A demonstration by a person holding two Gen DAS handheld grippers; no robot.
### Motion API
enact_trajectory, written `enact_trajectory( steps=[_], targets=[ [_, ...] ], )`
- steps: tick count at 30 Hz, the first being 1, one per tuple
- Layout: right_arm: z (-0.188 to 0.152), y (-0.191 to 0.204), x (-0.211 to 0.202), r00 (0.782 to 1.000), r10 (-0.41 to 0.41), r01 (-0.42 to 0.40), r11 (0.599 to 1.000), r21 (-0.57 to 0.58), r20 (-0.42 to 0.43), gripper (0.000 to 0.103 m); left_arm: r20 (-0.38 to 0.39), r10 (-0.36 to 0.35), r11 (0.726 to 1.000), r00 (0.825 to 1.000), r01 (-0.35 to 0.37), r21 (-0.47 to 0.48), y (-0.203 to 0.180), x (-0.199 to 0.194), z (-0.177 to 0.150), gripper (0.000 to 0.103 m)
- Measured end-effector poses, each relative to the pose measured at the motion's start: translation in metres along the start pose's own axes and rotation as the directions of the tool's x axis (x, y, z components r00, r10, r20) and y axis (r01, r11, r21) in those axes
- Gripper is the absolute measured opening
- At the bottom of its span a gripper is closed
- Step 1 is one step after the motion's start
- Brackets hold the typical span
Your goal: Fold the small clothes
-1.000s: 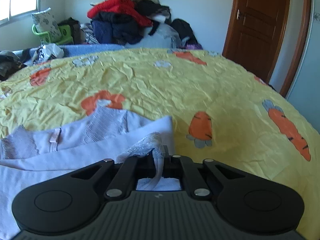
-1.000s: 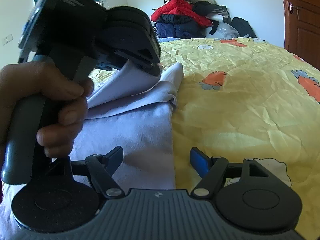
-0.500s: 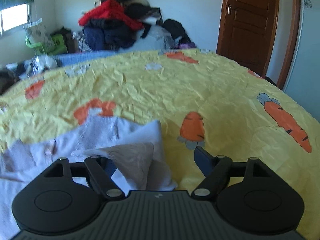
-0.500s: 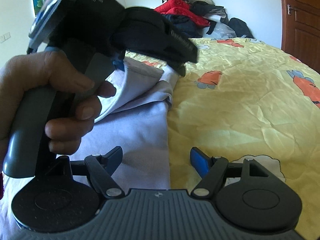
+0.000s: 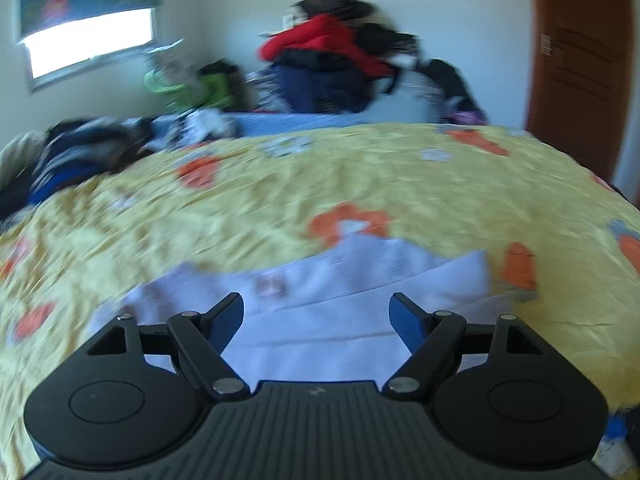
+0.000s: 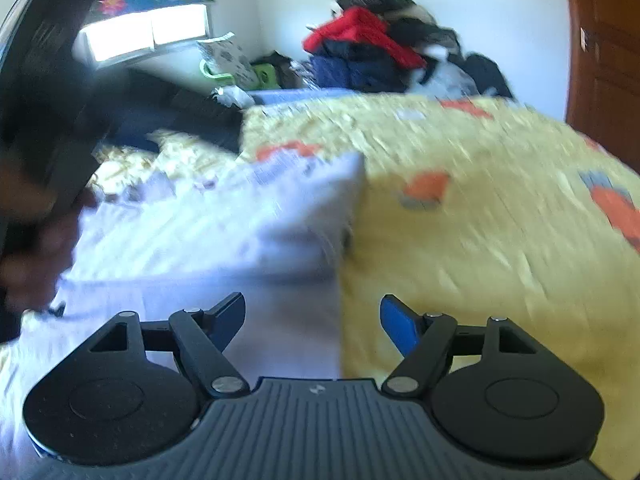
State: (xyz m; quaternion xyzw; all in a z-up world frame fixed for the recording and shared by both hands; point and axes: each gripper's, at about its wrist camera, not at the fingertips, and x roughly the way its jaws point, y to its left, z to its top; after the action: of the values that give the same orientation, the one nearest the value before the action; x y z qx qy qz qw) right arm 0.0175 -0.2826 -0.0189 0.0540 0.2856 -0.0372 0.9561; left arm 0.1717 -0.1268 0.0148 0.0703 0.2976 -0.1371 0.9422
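A pale lilac garment [image 5: 360,280] lies partly folded on the yellow carrot-print bedspread [image 5: 400,184]. Its folded edge runs along the right side. My left gripper [image 5: 316,304] hovers over the garment's near part, open, with nothing between its blue pads. The picture is blurred by motion. In the right wrist view the same garment [image 6: 240,232] spreads to the left and centre. My right gripper [image 6: 312,302] is open over the garment's right edge and grips nothing. A hand [image 6: 32,256] holds the left tool's dark body at the far left.
A heap of red and dark clothes [image 5: 328,64] rises beyond the bed's far edge, with a green basket [image 5: 168,84] beside it. More dark clothes [image 5: 72,152] lie at the bed's left. A brown door [image 5: 576,60] stands at the right.
My left gripper has let go of the garment's lacy corner, opened wide and swung away to the left. The released flap now lies flat. The right gripper stayed open and in place.
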Motion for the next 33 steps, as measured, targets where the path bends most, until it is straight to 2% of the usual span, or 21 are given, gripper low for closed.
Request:
enact_trajectory(
  steps=[5,6,10,11,13,15,17,20,21,22,23,24,25,27,29,30,32,33],
  targets=[
    [0.03,0.023,0.018,0.997,0.054,-0.05,0.995,-0.083,0.051,0.077,-0.038,0.081,0.993,0.996,-0.084,-0.083,0.052,-0.004,-0.019,0.081],
    [0.033,0.025,0.025,0.997,0.072,-0.068,0.993,-0.093,0.042,0.077,-0.051,0.09,0.991,0.995,-0.095,-0.096,0.06,-0.003,-0.023,0.081],
    [0.042,0.026,0.065,0.986,0.141,-0.148,0.987,-0.069,-0.089,0.075,-0.083,0.125,0.984,0.989,-0.134,-0.115,0.079,-0.002,-0.036,0.081],
    [0.042,0.025,0.072,0.987,0.117,-0.125,0.99,-0.072,-0.106,0.07,-0.089,0.13,0.984,0.987,-0.14,-0.113,0.082,-0.003,-0.039,0.081],
    [0.044,0.025,0.071,0.996,0.05,-0.057,0.995,-0.077,-0.08,0.067,-0.087,0.141,0.982,0.986,-0.15,-0.112,0.087,-0.007,-0.046,0.081],
    [0.047,0.026,0.062,0.999,0.034,-0.036,0.998,-0.047,-0.043,0.073,-0.083,0.156,0.98,0.984,-0.165,-0.114,0.09,-0.011,-0.052,0.081],
    [0.046,0.034,0.053,0.999,0.041,-0.042,0.996,-0.076,-0.012,0.076,-0.088,0.155,0.978,0.984,-0.166,-0.123,0.094,-0.012,-0.057,0.081],
    [0.041,0.042,0.059,0.997,0.064,-0.07,0.988,-0.136,-0.047,0.077,-0.11,0.164,0.976,0.98,-0.177,-0.125,0.097,-0.008,-0.062,0.081],
    [0.041,0.04,0.066,0.997,0.032,-0.04,0.991,-0.129,-0.064,0.076,-0.117,0.166,0.975,0.979,-0.181,-0.127,0.098,-0.007,-0.063,0.081],
    [0.042,0.036,0.07,0.998,-0.014,0.007,0.994,-0.114,-0.063,0.069,-0.121,0.165,0.975,0.979,-0.181,-0.132,0.099,-0.008,-0.065,0.081],
    [0.042,0.033,0.069,0.998,-0.036,0.032,0.995,-0.098,-0.048,0.068,-0.119,0.163,0.975,0.979,-0.179,-0.136,0.1,-0.009,-0.067,0.081],
    [0.042,0.033,0.065,0.999,-0.04,0.037,0.996,-0.086,-0.031,0.069,-0.118,0.163,0.974,0.98,-0.179,-0.136,0.1,-0.009,-0.068,0.081],
    [0.043,0.034,0.06,0.999,-0.035,0.034,0.996,-0.082,-0.01,0.076,-0.12,0.166,0.974,0.979,-0.182,-0.134,0.1,-0.009,-0.069,0.081],
    [0.041,0.041,0.052,1.0,0.006,-0.005,0.993,-0.118,0.002,0.081,-0.128,0.167,0.974,0.978,-0.183,-0.13,0.1,-0.007,-0.07,0.081],
    [0.039,0.046,0.054,0.998,0.06,-0.063,0.985,-0.158,-0.028,0.082,-0.13,0.165,0.974,0.978,-0.182,-0.133,0.099,-0.007,-0.072,0.081],
    [0.037,0.047,0.058,0.997,0.056,-0.062,0.986,-0.155,-0.048,0.082,-0.13,0.165,0.974,0.978,-0.182,-0.133,0.098,-0.007,-0.072,0.081],
    [0.038,0.041,0.065,0.997,0.003,-0.011,0.993,-0.116,-0.074,0.078,-0.129,0.164,0.976,0.978,-0.18,-0.125,0.097,-0.008,-0.074,0.081],
    [0.039,0.039,0.062,0.998,0.008,-0.014,0.995,-0.098,-0.069,0.079,-0.126,0.169,0.976,0.978,-0.183,-0.118,0.097,-0.008,-0.075,0.081]
  ],
)
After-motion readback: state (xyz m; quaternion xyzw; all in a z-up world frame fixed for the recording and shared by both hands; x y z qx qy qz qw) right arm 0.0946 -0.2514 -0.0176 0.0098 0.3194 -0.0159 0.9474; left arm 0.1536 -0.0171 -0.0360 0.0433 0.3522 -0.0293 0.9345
